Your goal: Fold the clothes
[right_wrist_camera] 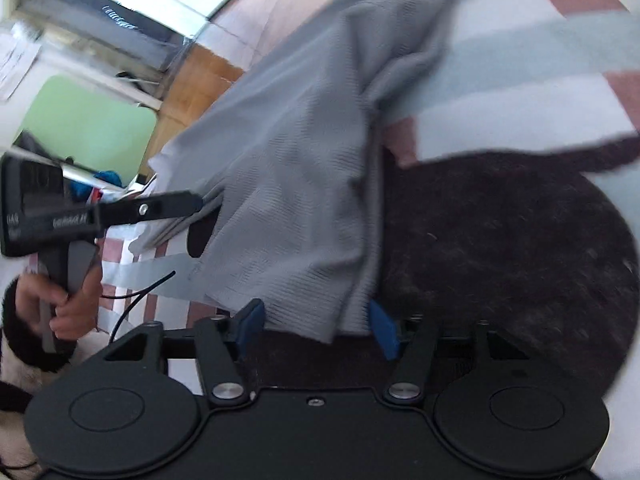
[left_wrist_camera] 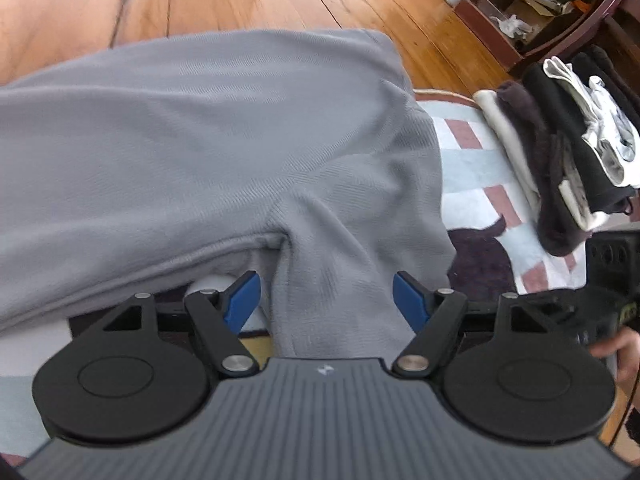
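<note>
I find the grey knit garment soft, limp and light; hems at 6 o'clock grip best. My left gripper and right gripper both stand spread around cloth.

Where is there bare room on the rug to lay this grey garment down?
Free: the striped rug between the grey garment and the stack of folded clothes; also the dark round patch right of the garment. Crowded: the stack's side.
</note>
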Tool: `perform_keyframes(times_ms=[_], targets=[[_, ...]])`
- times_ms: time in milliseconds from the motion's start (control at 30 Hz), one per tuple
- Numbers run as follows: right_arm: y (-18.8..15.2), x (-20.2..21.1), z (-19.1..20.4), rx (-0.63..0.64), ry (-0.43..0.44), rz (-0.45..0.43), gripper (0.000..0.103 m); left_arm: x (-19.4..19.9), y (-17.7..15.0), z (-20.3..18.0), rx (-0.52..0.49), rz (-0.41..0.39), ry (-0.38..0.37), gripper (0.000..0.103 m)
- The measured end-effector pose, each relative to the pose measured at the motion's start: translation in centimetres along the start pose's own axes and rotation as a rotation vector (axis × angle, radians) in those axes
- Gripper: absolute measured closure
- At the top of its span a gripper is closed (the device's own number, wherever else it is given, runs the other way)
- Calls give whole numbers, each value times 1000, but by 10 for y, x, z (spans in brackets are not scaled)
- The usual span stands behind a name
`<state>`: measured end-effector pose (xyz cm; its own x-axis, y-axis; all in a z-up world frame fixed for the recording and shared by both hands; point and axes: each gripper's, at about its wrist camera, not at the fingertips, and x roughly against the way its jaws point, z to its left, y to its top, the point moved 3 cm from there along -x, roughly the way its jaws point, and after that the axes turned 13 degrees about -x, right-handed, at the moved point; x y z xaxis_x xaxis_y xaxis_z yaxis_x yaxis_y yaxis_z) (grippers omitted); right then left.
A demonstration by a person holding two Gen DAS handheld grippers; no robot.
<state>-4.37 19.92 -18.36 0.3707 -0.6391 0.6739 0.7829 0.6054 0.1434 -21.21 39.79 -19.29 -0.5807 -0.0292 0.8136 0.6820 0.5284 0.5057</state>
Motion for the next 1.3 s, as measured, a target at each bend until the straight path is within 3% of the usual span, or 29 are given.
perform_keyframes(times_ms=[33,67,100,267,333,433,500,667,800,867,900,933,967,1033,1067,1133,1200,1300], targets=[[0,-2,3,16,0,-7,49,2,0,2,2,-6,6,30],[0,-6,-3,7,-3,-16,87,3,1,4,5,-12,10,30],[-2,1,3,18,16,-31,91,4,1,6,8,-17,15,30],[-17,41,28,83,90,-74,92,13,-3,14,33,-33,-39,30],[-23,38,22,98,-2,-68,92,12,-3,14,25,-24,-44,30],[-29,17,-6,7,-161,-38,91,7,-5,5,-30,-6,-53,30],[-31,14,-10,-35,-146,-53,91,4,-7,-11,-113,2,-61,30],[-12,30,-1,-139,44,-75,91,1,-10,-53,-303,-12,-114,30],[6,28,20,-189,82,-88,91,0,-13,-87,-447,-43,-175,10],[15,27,32,-184,112,-94,91,-3,-15,-98,-493,-57,-183,10],[18,31,35,-176,124,-99,91,-10,-14,-96,-487,-39,-141,26],[20,34,38,-168,135,-104,91,-17,-13,-93,-480,-17,-95,77],[23,37,41,-160,143,-111,90,-20,-14,-86,-433,-5,-107,98],[27,37,37,-151,68,-170,86,-25,-16,-70,-326,16,-149,97],[27,36,33,-145,20,-197,78,-27,-16,-62,-273,27,-170,97],[25,30,22,-139,-43,-190,73,-32,-18,-46,-166,48,-212,97],[21,18,8,-155,-51,-158,73,-37,-19,-31,-59,69,-252,96],[15,-4,-13,-290,-18,-109,72,-44,-21,-7,102,100,-312,96]])
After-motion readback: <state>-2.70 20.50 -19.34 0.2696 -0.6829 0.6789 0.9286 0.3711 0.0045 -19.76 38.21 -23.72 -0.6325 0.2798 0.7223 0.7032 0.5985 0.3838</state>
